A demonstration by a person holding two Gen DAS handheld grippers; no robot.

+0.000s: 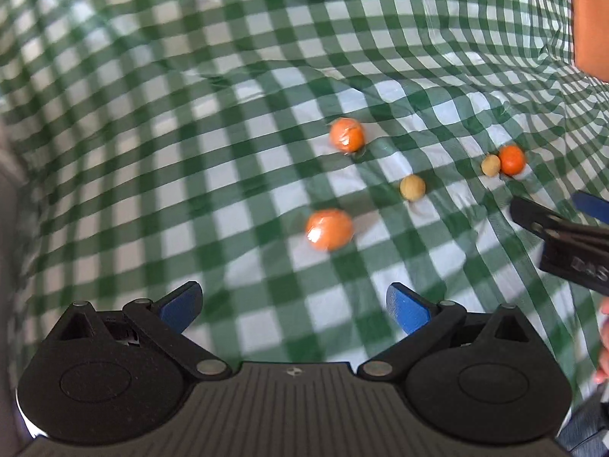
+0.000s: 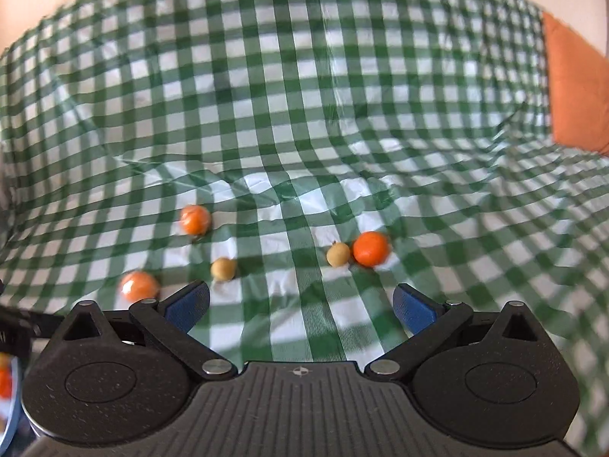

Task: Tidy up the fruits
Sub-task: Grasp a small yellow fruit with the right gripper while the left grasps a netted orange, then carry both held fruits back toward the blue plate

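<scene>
Three oranges and two small tan fruits lie on a green checked cloth [image 1: 152, 114]. In the left wrist view a wrapped orange [image 1: 329, 229] lies ahead of my open, empty left gripper [image 1: 293, 306]. Another wrapped orange [image 1: 346, 135], a tan fruit [image 1: 412, 187], a second tan fruit [image 1: 490, 165] and a bare orange [image 1: 512, 159] lie beyond. My right gripper [image 1: 552, 209] enters from the right. In the right wrist view my open, empty right gripper [image 2: 300, 306] is near the bare orange [image 2: 370, 248] and the tan fruit [image 2: 338, 254] touching it. The other tan fruit [image 2: 223, 269] and wrapped oranges [image 2: 195, 219] [image 2: 139, 286] lie left.
An orange-brown object [image 2: 574, 87] stands at the cloth's far right edge; it also shows in the left wrist view [image 1: 590, 19]. The cloth is wrinkled. A blurred container with something orange [image 2: 5, 384] sits at the lower left of the right wrist view.
</scene>
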